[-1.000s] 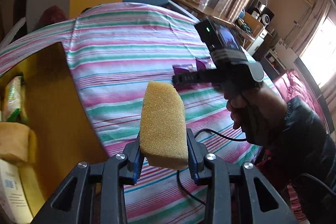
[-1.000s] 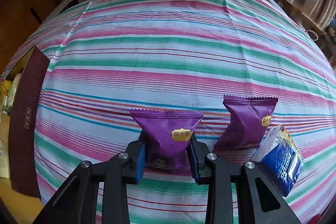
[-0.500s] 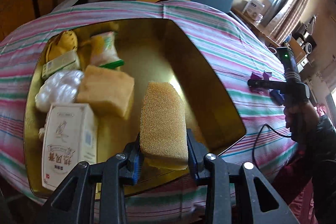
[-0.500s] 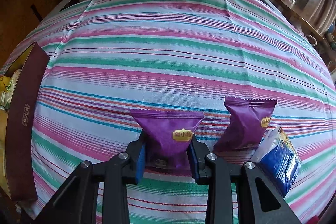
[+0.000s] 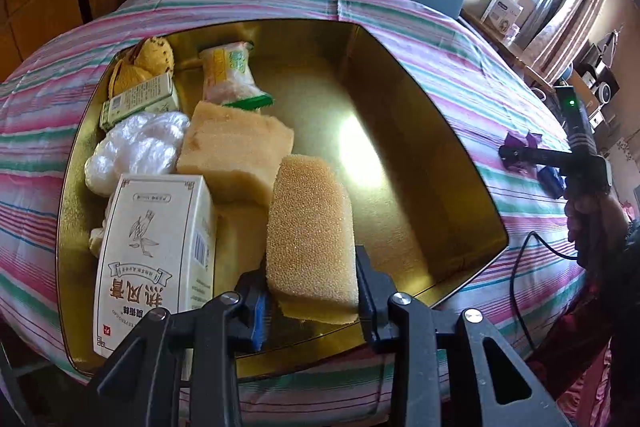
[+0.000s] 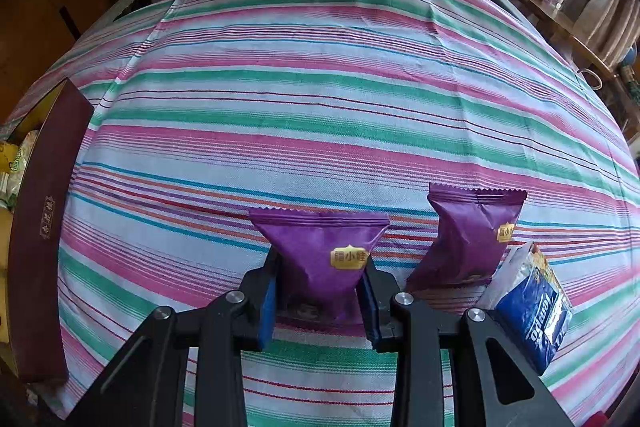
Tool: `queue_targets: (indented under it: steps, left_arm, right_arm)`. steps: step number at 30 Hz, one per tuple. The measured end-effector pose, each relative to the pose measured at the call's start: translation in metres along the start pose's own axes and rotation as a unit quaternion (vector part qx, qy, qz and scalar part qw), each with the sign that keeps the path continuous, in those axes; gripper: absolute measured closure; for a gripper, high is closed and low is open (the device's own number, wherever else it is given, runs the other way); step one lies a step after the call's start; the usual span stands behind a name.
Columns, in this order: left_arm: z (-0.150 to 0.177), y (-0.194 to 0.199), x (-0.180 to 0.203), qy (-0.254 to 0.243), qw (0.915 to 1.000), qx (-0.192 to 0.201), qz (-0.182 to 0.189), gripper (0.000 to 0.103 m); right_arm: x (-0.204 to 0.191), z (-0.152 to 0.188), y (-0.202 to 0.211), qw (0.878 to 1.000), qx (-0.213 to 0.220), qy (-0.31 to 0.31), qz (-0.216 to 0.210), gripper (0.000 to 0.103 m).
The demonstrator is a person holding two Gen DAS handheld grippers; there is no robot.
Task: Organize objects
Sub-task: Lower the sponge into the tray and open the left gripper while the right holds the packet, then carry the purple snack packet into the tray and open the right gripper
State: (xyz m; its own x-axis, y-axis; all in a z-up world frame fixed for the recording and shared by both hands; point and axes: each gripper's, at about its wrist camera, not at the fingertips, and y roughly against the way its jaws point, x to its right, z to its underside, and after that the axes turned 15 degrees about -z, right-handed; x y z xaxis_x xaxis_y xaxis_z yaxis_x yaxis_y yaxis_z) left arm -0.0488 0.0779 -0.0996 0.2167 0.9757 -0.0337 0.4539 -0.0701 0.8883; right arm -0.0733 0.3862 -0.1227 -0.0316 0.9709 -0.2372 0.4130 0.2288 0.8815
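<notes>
Two sponges show in the left wrist view: one coarse yellow sponge (image 5: 311, 235) clamped between the pads of the left gripper (image 5: 310, 291) and held above the open gold-lined box (image 5: 472, 163), and a second, paler sponge (image 5: 236, 151) lying inside that box. Also in the box are one white carton (image 5: 154, 259) printed with a leafy sprig, a barcode and red Chinese characters, one small green-and-white carton (image 5: 140, 101), one crumpled clear plastic wrap (image 5: 138, 149), one sealed snack packet (image 5: 232, 77) with a green edge, and one yellow item (image 5: 148, 61) at the far corner — its kind is not clear. The box sits on a striped tablecloth (image 6: 320, 99) of pink, green and white. In the right wrist view there are two purple packets, each with a small gold label of Chinese characters: one purple packet (image 6: 324, 259) is squeezed between the jaws of the right gripper (image 6: 320, 291) and rests low on the cloth, and the other purple packet (image 6: 472, 231) stands free just to its right. Beside that one lies a single blue tissue pack (image 6: 532, 311) reading "Tempo". At the left edge runs the maroon outer wall of the box — with a small gold emblem too fine to read.
</notes>
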Motion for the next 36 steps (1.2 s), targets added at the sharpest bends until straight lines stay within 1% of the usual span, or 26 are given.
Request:
queue_targets:
  steps: [2, 4, 18, 24, 27, 29, 31, 36]
  left_arm:
    - [0.001, -0.002, 0.002, -0.006, 0.9998, 0.005, -0.017, 0.068]
    - [0.001, -0.003, 0.003, -0.009, 0.9996, 0.007, -0.024, 0.068]
    - [0.005, 0.0, 0.001, -0.01, 0.9987, 0.013, -0.048, 0.064]
    - [0.005, 0.002, -0.004, -0.009, 0.9984, 0.018, -0.053, 0.063]
    - [0.004, 0.004, -0.007, -0.008, 0.9982, 0.022, -0.055, 0.061]
    - [0.004, 0.007, -0.009, -0.007, 0.998, 0.027, -0.056, 0.056]
    - [0.004, 0.01, -0.009, -0.009, 0.9978, 0.031, -0.057, 0.054]
    - [0.002, 0.019, -0.013, -0.003, 0.9978, 0.041, -0.052, 0.053]
  right_arm:
    - [0.0, 0.0, 0.0, 1.0, 0.0, 0.001, 0.001, 0.068]
    - [0.0, 0.0, 0.0, 1.0, 0.0, 0.001, 0.001, 0.068]
    - [-0.002, 0.0, 0.002, 1.0, 0.001, 0.003, 0.005, 0.068]
    - [-0.006, 0.001, 0.003, 1.0, 0.002, 0.01, 0.012, 0.068]
    - [-0.007, 0.001, 0.004, 1.0, 0.003, 0.012, 0.014, 0.068]
    - [-0.008, 0.0, 0.004, 1.0, 0.004, 0.015, 0.016, 0.068]
    - [-0.009, 0.001, 0.004, 1.0, 0.005, 0.016, 0.017, 0.068]
    - [-0.01, 0.001, 0.004, 1.0, 0.007, 0.018, 0.02, 0.068]
